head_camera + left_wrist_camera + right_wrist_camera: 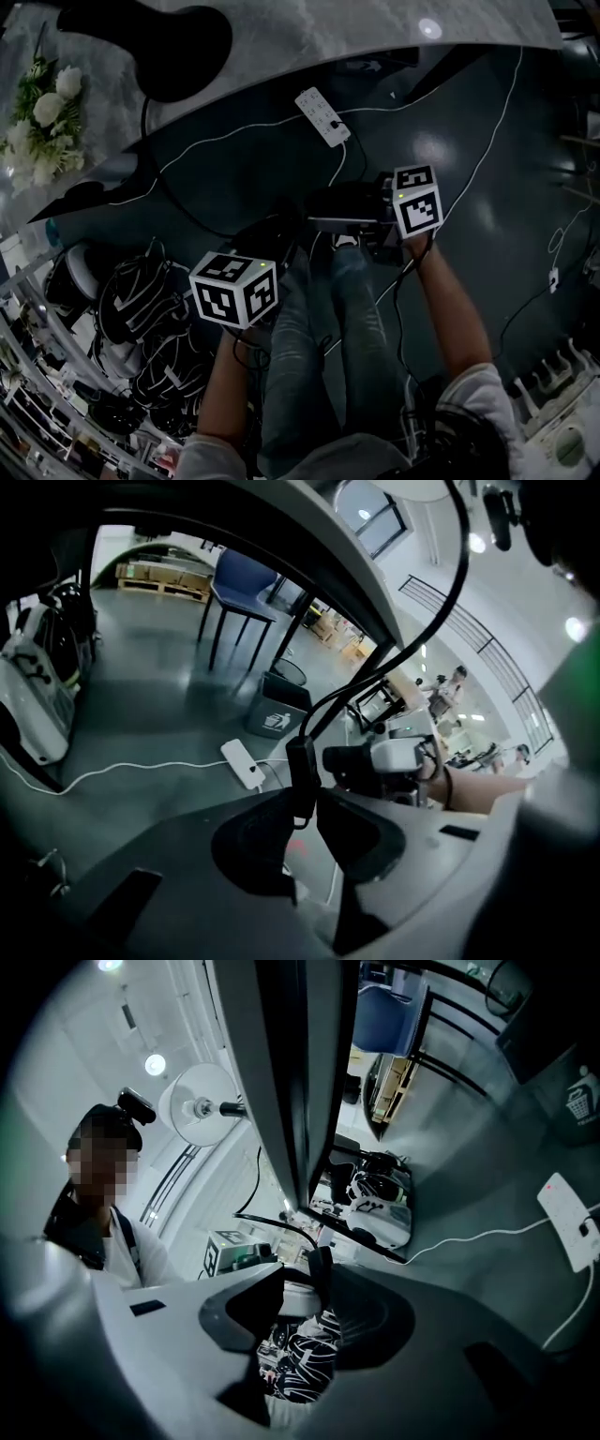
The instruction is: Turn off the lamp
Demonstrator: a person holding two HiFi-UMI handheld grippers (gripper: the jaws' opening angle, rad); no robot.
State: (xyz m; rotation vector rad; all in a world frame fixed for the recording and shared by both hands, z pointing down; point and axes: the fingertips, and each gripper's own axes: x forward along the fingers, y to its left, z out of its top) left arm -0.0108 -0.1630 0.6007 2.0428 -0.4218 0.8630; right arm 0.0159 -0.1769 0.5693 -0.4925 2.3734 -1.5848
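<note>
The black lamp (pixel 178 42) stands on the marble table (pixel 375 28); its round white head (pixel 197 1105) shows from below in the right gripper view. Its black cord (pixel 427 621) hangs under the table edge and carries a small black inline switch (pixel 300 766). My left gripper (pixel 305 799) is shut on the switch (pixel 322 1274), below the table. My right gripper (pixel 305 1293) faces it from the other side, open, with the switch inside the gap close to one pad. In the head view the left gripper (pixel 281 239) and right gripper (pixel 319 220) meet above my knees.
A white power strip (pixel 323 114) with a white cable lies on the grey floor. White flowers (pixel 42 112) sit at the table's left end. Black-and-white striped bags (pixel 141 300) crowd the floor at left. A grey bin (pixel 277 719) and a blue chair (pixel 248 583) stand beyond.
</note>
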